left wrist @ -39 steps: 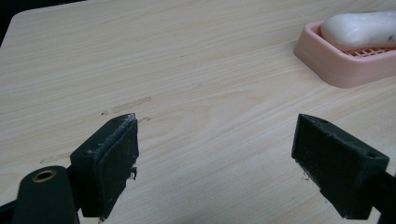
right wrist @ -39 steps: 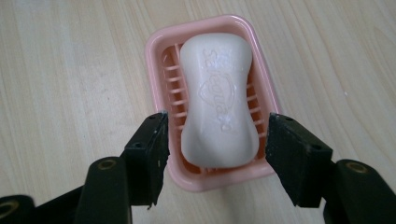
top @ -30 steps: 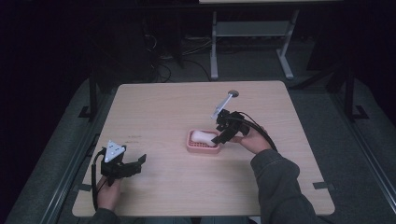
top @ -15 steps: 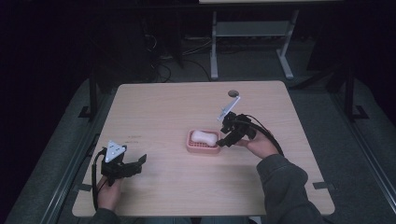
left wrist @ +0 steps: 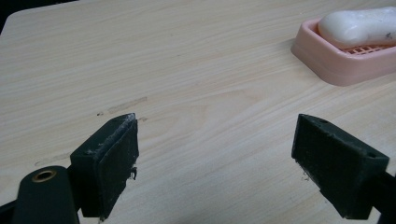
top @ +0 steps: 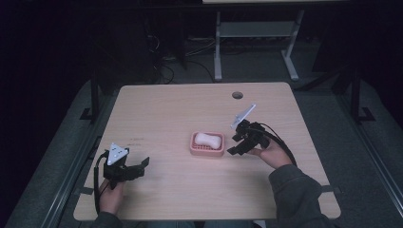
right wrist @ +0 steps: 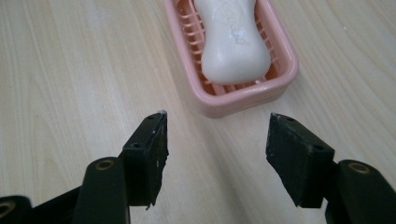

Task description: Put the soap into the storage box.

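Right gripper (top: 236, 145) fingers apart, opening, just beside soap dish (top: 207, 144) — left gripper (top: 138, 168) likewise apart, seemingly unobstructed.

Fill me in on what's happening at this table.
A person holds a gripper in each hand at a wooden table. A white soap bar lies in a pink soap dish near the middle. The right gripper has backed away to the dish's right, its jaws just opening with nothing between them. The left gripper rests open near the table's front-left, holding nothing.

Soap dish (left wrist: 343, 63) and soap bar (left wrist: 359, 25) — cut off at frame edge, left gripper view
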The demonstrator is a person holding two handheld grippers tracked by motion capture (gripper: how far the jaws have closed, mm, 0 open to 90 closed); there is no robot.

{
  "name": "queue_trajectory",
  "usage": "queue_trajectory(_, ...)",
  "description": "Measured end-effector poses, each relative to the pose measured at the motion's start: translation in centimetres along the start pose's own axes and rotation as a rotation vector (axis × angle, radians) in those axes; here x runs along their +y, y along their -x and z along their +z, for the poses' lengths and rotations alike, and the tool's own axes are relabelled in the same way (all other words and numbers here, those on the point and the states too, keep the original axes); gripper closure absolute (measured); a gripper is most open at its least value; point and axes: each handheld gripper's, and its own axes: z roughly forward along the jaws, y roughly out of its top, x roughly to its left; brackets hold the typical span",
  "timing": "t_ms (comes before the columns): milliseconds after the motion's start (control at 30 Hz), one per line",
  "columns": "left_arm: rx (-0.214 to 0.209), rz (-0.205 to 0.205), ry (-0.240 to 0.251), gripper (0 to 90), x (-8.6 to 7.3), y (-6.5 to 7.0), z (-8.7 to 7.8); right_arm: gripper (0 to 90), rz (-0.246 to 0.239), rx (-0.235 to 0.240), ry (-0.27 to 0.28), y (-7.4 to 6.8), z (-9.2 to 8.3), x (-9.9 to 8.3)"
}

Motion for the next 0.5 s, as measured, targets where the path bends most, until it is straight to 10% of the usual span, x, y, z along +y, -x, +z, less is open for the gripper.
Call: queue_trajectory(500, -0.002, 0.001, -0.001, 14.1, 0.0, 0.1, 0.1, 37.5, 0.047, 0.006, 0.012, -0.3, -0.7, -2.7)
